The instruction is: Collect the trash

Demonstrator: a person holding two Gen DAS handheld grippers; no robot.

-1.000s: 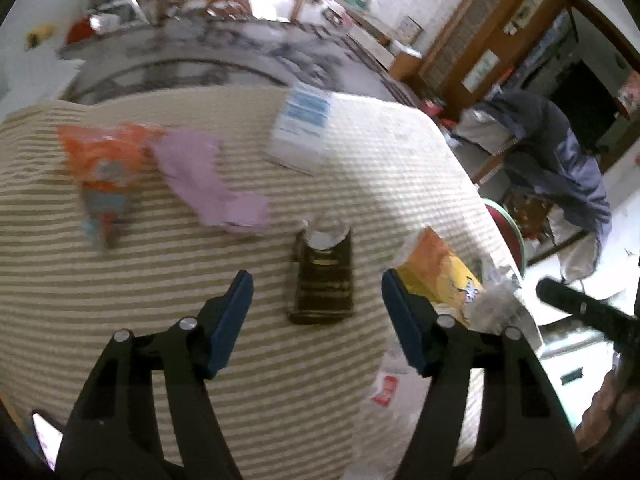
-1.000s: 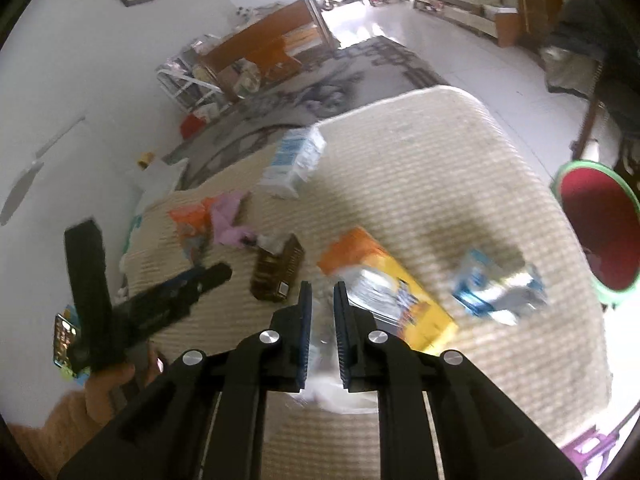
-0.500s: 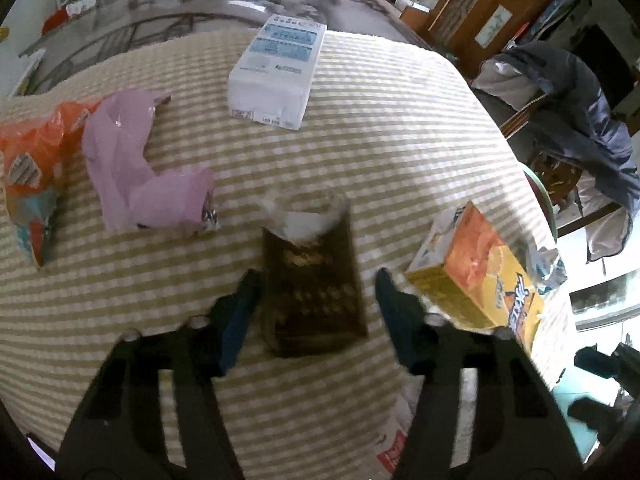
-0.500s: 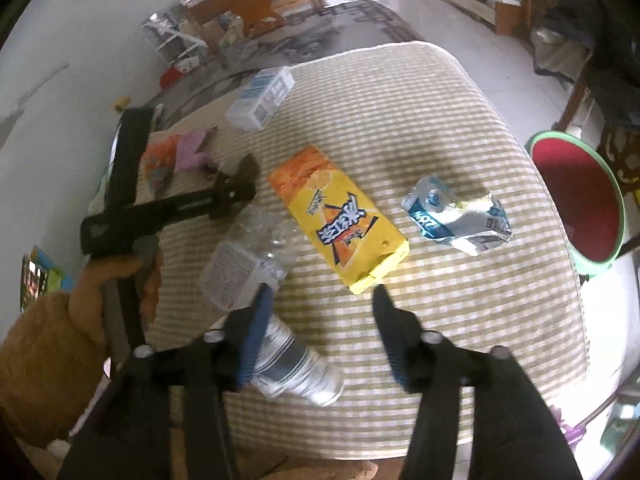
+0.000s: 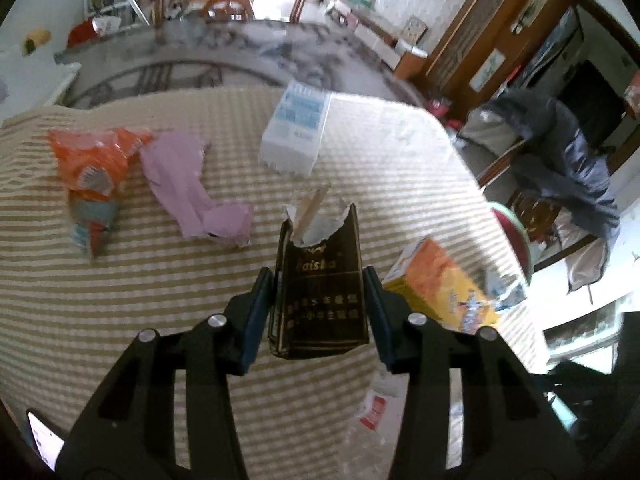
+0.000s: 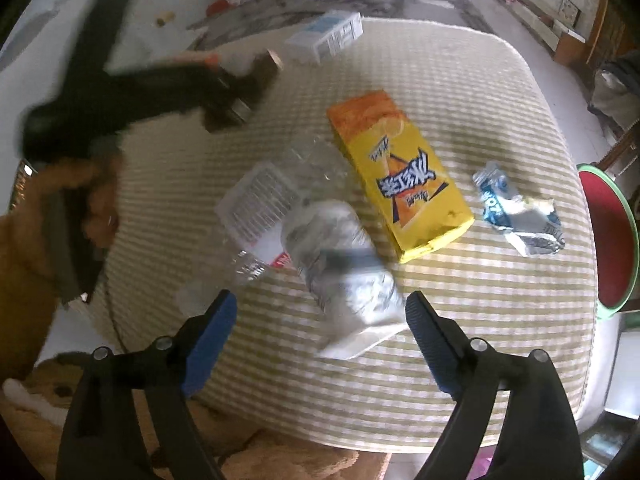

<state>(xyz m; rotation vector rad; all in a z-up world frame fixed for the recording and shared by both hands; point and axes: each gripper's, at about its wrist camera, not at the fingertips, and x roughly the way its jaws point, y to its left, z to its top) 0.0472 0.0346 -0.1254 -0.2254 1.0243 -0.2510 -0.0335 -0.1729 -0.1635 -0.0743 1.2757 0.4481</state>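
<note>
Left wrist view
Left tool [image 5: 320,300]: jaws closing, both blue pads against the sides of a dark brown cigarette pack [image 5: 320,292], which is lifted off the cloth.
Pack top: torn open, white liner and a thin stick poking out; the print is blurred.
Tabletop [image 5: 140,320]: covered in a beige striped cloth.
Toward the far edge: a white and blue tissue pack [image 5: 296,128].
Toward the left edge: an orange wrapper [image 5: 90,172] beside a crumpled pink wrapper [image 5: 192,192].
Toward the right edge: an orange and yellow carton [image 5: 440,284], its lower end hidden by the tool's arm.
Room: a patterned rug, wooden doors, a dark jacket over a chair [image 5: 568,152].

Right wrist view
Right tool [image 6: 320,320]: jaws opening, wide apart, gripping nothing.
Between the jaws: a crushed clear plastic bottle [image 6: 340,264], smeared by motion, lying near the front edge.
Behind the bottle: a clear plastic tray [image 6: 260,204], hard to make out.
Middle: the carton [image 6: 400,176]; to its right a crumpled blue and white wrapper [image 6: 516,216].
Left side: the left tool [image 6: 240,84], blurred, in a hand [image 6: 92,204] with a tan sleeve.
Floor at right: a red basin with a green rim [image 6: 608,236], cut off.
</note>
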